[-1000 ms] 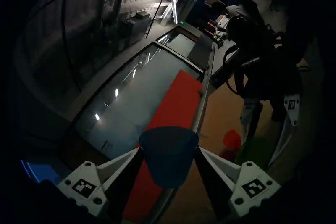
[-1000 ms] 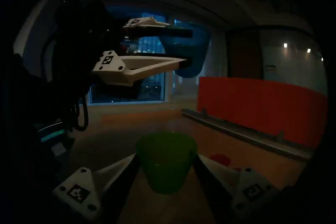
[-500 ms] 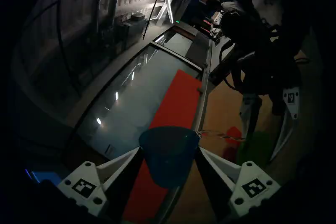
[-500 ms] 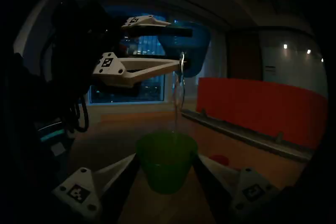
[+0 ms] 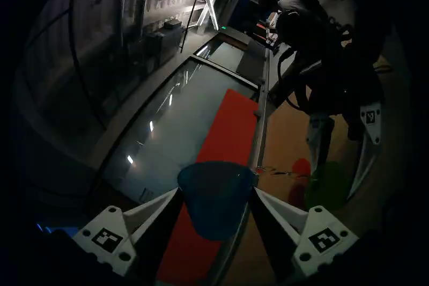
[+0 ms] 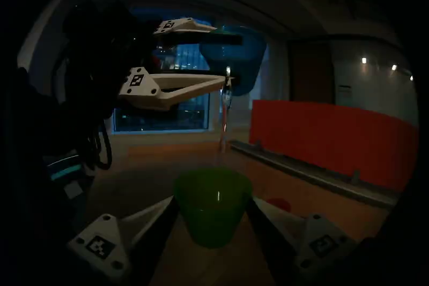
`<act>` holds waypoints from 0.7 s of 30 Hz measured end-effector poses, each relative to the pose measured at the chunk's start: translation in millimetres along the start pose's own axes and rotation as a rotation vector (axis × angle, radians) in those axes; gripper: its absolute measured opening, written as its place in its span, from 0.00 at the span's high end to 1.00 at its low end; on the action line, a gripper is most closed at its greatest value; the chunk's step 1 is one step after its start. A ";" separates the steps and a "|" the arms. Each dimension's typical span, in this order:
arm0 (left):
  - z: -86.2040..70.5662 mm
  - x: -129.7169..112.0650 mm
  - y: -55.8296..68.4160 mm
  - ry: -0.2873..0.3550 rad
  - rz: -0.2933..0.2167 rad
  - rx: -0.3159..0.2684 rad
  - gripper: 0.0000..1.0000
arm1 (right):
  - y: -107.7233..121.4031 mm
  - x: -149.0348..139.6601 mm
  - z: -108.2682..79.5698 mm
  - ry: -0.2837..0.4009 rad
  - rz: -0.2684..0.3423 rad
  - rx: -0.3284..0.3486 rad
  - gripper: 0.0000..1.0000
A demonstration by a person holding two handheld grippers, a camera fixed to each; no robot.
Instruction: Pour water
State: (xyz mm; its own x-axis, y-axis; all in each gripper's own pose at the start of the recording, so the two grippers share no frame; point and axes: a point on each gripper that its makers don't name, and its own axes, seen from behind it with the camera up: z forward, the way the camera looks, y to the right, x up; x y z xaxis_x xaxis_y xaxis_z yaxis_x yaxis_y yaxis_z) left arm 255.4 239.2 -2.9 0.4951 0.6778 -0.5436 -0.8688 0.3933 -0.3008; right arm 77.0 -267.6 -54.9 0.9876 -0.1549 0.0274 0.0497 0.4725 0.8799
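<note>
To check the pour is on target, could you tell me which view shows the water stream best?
The right gripper view: the water stream falls from the tilted blue cup toward the green cup. The left gripper view looks along the blue cup; the stream there is too faint to tell.

Your blue cup (image 6: 244, 55), translucent and tapered, sits tilted in the left gripper (image 5: 216, 190), high above the green cup (image 6: 213, 205). A thin stream of water (image 6: 223, 119) falls from its lower rim into the green cup, which stands upright, mouth open, between the fingers of the right gripper (image 6: 213, 200).
</note>
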 end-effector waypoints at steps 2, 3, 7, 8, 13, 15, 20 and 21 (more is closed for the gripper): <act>-0.6 0.0 -0.6 0.000 0.007 0.003 0.16 | -0.4 0.7 -0.1 0.001 -0.001 0.000 0.00; -0.9 -0.1 -1.1 -0.001 0.010 0.004 0.16 | -0.4 1.1 0.0 0.001 -0.001 -0.001 0.00; -1.8 0.1 -3.2 -0.002 0.023 0.007 0.16 | -0.3 2.3 0.3 0.004 -0.002 -0.004 0.00; -2.1 0.3 -3.7 -0.002 0.027 0.008 0.16 | -0.3 2.5 0.4 0.005 -0.002 -0.004 0.00; -3.1 0.5 -4.7 -0.003 0.041 0.012 0.16 | -0.5 3.1 0.5 0.006 -0.003 -0.004 0.00; -3.6 0.5 -5.2 -0.003 0.046 0.013 0.16 | -0.4 3.2 0.4 0.007 -0.004 -0.005 0.00; -5.1 1.4 -6.5 -0.005 0.070 0.014 0.16 | -0.1 3.7 -0.5 0.010 -0.005 -0.007 0.00; -5.2 1.8 -6.8 -0.006 0.073 0.015 0.16 | 0.0 3.8 -0.7 0.010 -0.005 -0.008 0.00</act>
State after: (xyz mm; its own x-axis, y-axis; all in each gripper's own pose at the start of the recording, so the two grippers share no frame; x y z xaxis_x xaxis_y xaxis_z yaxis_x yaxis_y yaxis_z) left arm 262.1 234.5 -5.9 0.4303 0.7085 -0.5594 -0.9024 0.3520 -0.2484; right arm 80.9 -267.6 -55.1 0.9888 -0.1483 0.0181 0.0557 0.4785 0.8763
